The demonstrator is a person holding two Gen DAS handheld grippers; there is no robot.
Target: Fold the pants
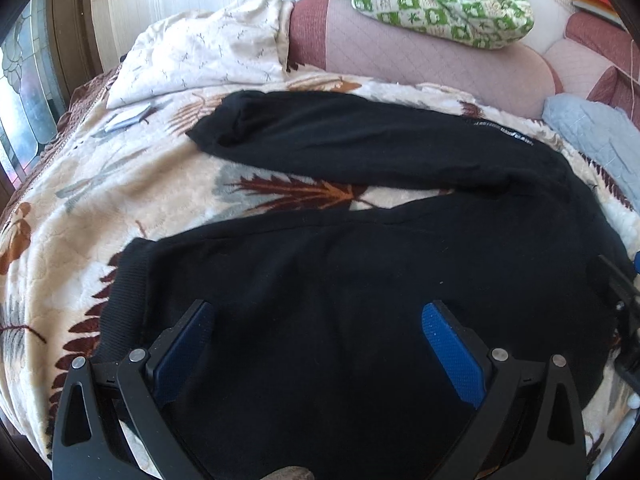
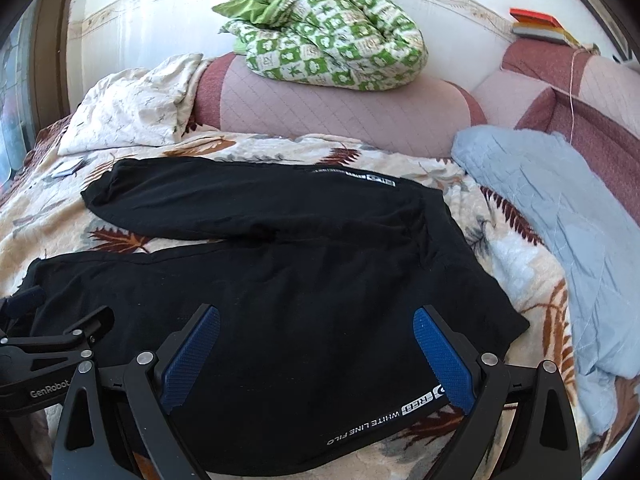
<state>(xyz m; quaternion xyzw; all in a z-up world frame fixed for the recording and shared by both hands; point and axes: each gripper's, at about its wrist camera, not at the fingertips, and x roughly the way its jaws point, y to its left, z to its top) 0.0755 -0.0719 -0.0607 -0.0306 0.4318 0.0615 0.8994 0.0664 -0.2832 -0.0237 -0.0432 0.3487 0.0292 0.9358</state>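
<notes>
Black pants lie spread flat on the leaf-patterned blanket, legs pointing left and splayed apart, waist to the right. They also show in the right wrist view, with white lettering near the front edge. My left gripper is open above the near leg, close to its ribbed cuff. My right gripper is open above the hip and waist part of the pants. The left gripper shows at the left edge of the right wrist view, and part of the right gripper shows at the right edge of the left wrist view.
A pink and maroon sofa back runs behind the blanket, with a green patterned quilt on top. A cream pillow lies at back left and a light blue cloth at right. A small flat object lies near the pillow.
</notes>
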